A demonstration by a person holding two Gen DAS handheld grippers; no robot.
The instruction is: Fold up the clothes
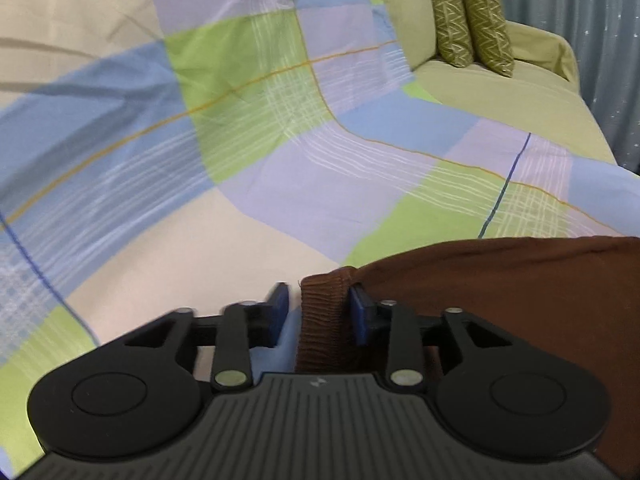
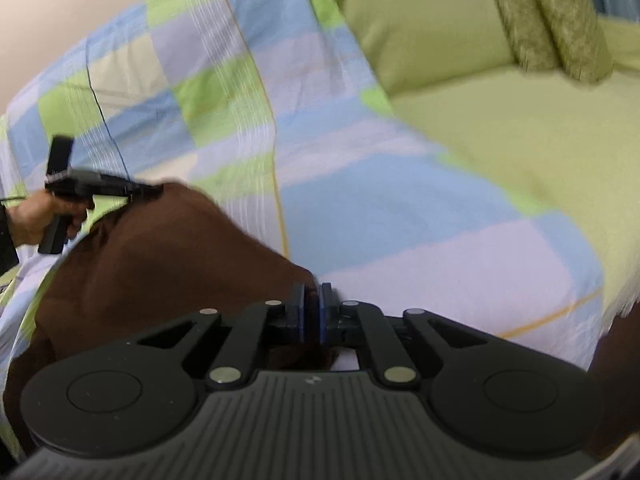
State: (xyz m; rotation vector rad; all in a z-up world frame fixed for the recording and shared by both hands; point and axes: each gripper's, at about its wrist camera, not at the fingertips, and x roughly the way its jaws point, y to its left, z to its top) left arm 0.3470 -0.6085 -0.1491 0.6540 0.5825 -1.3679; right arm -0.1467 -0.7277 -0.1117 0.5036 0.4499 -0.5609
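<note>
A brown garment [image 1: 520,300] lies on a checked sheet, filling the lower right of the left wrist view. Its ribbed cuff [image 1: 322,320] stands between the blue pads of my left gripper [image 1: 320,308]. The right pad touches the cuff, while a gap shows beside the left pad, so the jaws are open around it. In the right wrist view the brown garment [image 2: 160,272] spreads to the left. My right gripper [image 2: 313,312] has its pads nearly together, pinching the garment's near corner. The left gripper [image 2: 154,192] sits at the garment's far corner.
The checked sheet [image 1: 280,140] in blue, green, lilac and cream covers a sofa. The bare green seat [image 1: 520,100] carries two patterned cushions [image 1: 468,20], with a grey curtain [image 1: 608,40] behind. A person's hand [image 2: 36,216] holds the left gripper's handle.
</note>
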